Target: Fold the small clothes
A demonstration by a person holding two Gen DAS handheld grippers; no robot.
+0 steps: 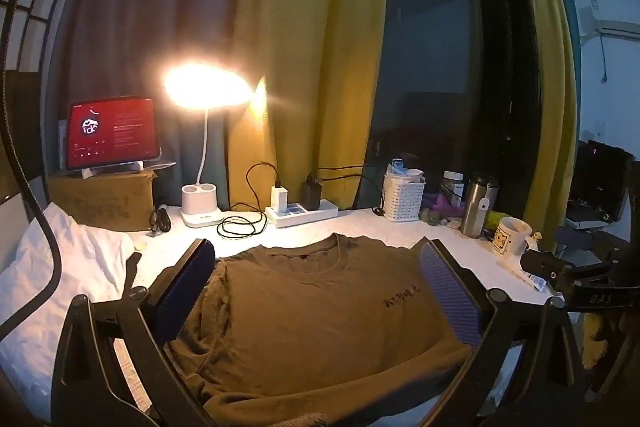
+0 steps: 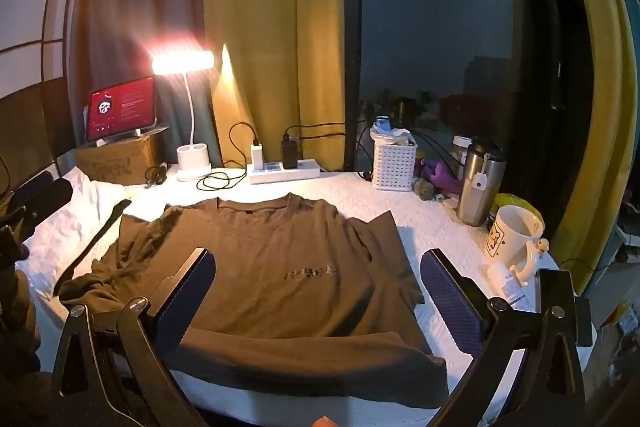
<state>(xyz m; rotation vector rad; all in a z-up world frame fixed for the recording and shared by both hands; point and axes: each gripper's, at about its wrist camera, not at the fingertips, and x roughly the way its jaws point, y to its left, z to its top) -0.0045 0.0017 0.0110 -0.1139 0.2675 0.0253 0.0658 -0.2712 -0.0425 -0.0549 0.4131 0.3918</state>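
Brown T-shirt [image 2: 280,267] laid flat on the white-covered counter [image 2: 420,223], long axis running straight ahead of each tool, collar at the far end, hem nearest; small dark chest print, one sleeve rumpled. Left tool [image 1: 318,291] and right tool [image 2: 318,297] both released, jaws wide above the shirt

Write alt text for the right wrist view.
A brown T-shirt lies spread front up on a white-covered table, framed by the open right claw. Behind it stand a lit desk lamp, power strip, white basket, steel tumbler and mug.
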